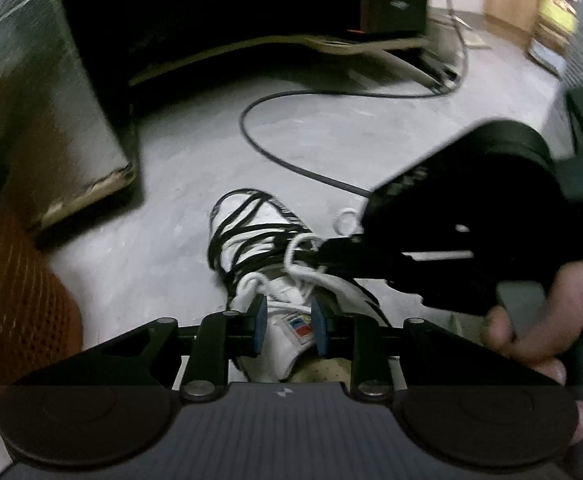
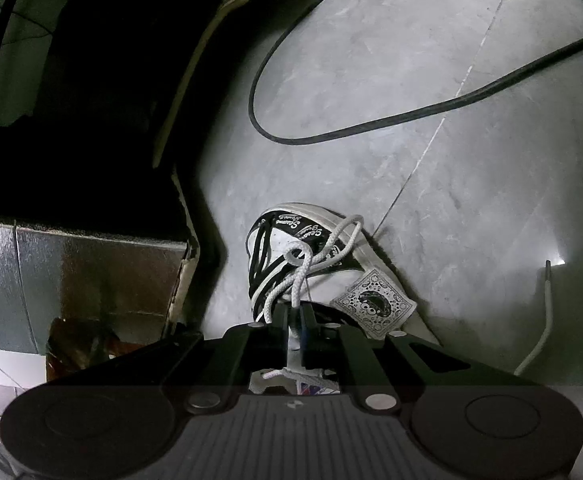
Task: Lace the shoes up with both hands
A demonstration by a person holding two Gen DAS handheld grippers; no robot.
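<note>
Grey floor point(image 1: 179, 168) carries the shoe point(image 1: 251, 240). Left wrist view: left tool point(image 1: 289, 322) spread, pads either side of the tongue, gripping nothing, probably lining up. Right wrist view: right tool point(image 2: 296, 320) nearly clenched, pinching the white lace point(image 2: 297, 280), likely keeping it taut above the shoe.

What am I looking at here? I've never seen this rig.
Two fisheye cameras, one on each hand-held gripper a person carries. The left view looks over the left hand-held gripper, its blue pads apart above the shoe, pressing nothing. The right hand-held gripper comes in there from the right, a hand on its handle. The right view looks along that gripper's own narrow fingers, with the white lace between them. The shoe lies on a grey floor beside a black cable.
</note>
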